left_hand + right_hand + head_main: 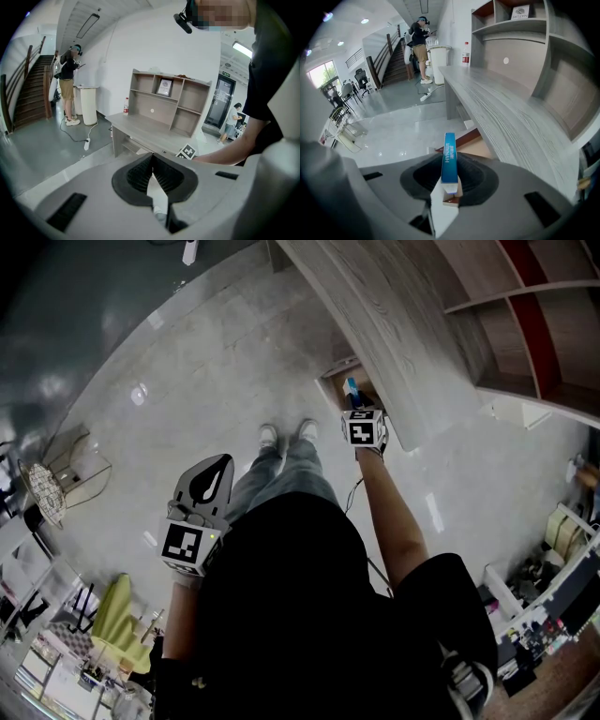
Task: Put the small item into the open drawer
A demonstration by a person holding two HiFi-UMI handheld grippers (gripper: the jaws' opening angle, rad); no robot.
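Head view: the right arm stretches forward toward 1 o'clock. The right gripper [355, 403] has its fingers clamped on a slim blue box [449, 158] over the open wooden drawer [331, 377] beneath the grey wood-grain worktop [375, 315]. The left gripper [152, 161], held near the waist at 8 o'clock, has its fingers together.

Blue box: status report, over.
Left tool shut, empty. Right tool shut on blue box, at open drawer. Nothing between box and drawer.
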